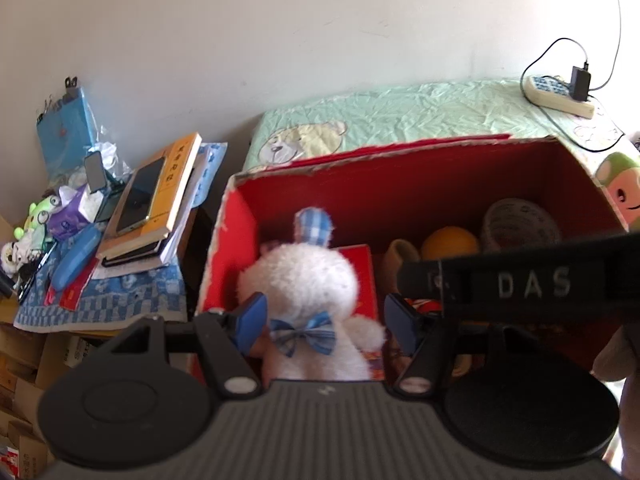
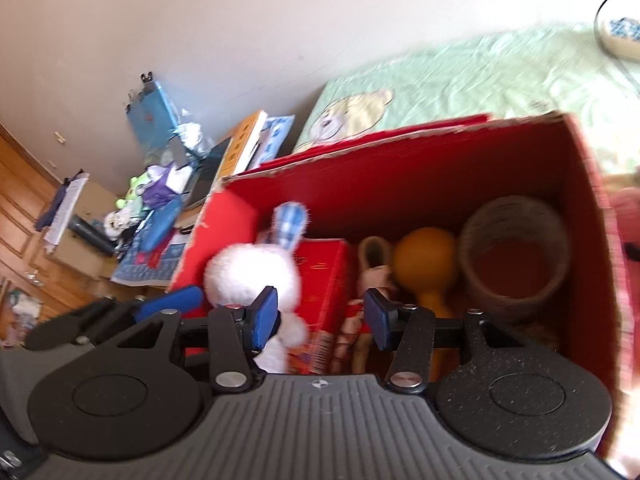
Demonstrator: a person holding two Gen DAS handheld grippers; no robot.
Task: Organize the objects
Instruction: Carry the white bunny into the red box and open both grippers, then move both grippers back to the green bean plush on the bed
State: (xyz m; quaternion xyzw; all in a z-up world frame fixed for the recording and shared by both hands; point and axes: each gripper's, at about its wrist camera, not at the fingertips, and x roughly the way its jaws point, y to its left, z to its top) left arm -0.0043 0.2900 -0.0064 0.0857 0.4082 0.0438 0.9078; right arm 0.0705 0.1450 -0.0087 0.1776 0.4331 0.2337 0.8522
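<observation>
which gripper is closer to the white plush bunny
Left. The left gripper has its jaws open on either side of the white plush bunny in the red box. The right gripper sits just to its right, open over the other toys.

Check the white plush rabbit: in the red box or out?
In. The white plush rabbit sits inside the red box, beside the small red carton; the left gripper is open around it.

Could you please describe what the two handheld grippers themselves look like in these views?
Both look alike. The left gripper and right gripper each have a ribbed grey body, two round black discs at the sides, black finger arms with silver screws, and flat blue pads. A black bar lettered "DAS" crosses the left view. No cables or sleeves show on either gripper.
</observation>
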